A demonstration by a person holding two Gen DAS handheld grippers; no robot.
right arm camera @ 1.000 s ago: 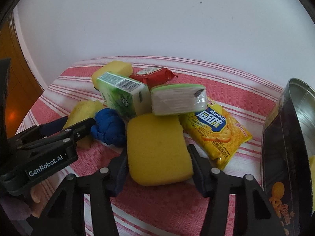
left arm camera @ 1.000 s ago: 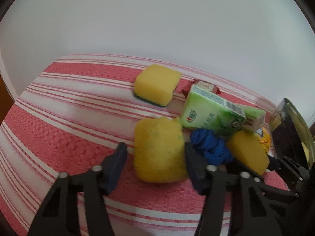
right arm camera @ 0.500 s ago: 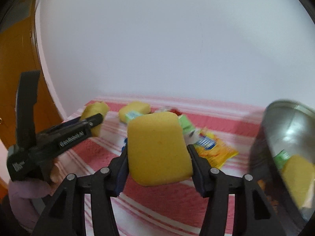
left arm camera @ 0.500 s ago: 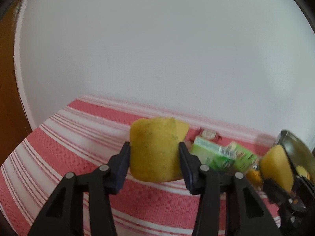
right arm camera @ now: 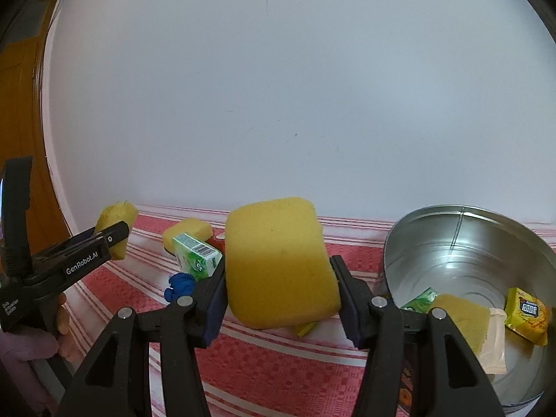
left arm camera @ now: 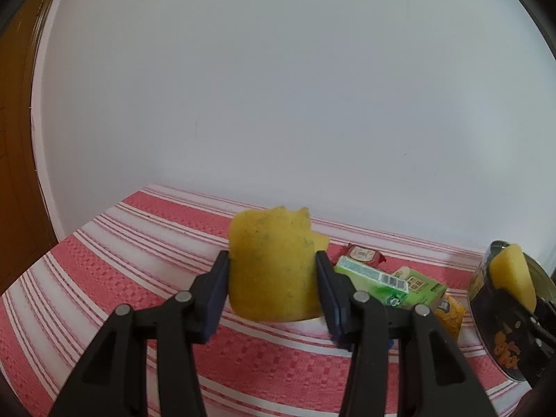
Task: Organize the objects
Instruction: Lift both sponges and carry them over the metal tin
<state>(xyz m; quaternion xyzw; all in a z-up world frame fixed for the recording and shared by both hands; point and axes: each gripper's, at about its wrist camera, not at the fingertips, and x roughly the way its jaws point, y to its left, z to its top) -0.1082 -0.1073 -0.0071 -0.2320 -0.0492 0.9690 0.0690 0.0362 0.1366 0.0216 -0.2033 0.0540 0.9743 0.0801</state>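
My left gripper (left arm camera: 272, 278) is shut on a worn, speckled yellow sponge (left arm camera: 274, 264) and holds it in the air above the red-and-white striped cloth (left arm camera: 139, 253). In the right wrist view that left gripper (right arm camera: 111, 239) shows at the left with its sponge (right arm camera: 116, 213). My right gripper (right arm camera: 278, 278) is shut on a smooth yellow sponge (right arm camera: 278, 257), lifted just left of a round metal tin (right arm camera: 469, 236). The left wrist view catches this sponge (left arm camera: 510, 274) in front of the tin (left arm camera: 500, 340).
In the tin lie a yellow sponge (right arm camera: 458, 316), a green pack (right arm camera: 420, 299), a yellow snack pack (right arm camera: 528, 312) and a pale sachet (right arm camera: 495, 340). On the cloth sit a green carton (right arm camera: 196, 257), a blue cloth ball (right arm camera: 180, 285), another sponge (right arm camera: 187, 231), a red sachet (left arm camera: 363, 253). White wall behind.
Both grippers have lifted their sponges off the cloth and tilted upward. The right one has carried its sponge toward the tin, which now shows its inside.
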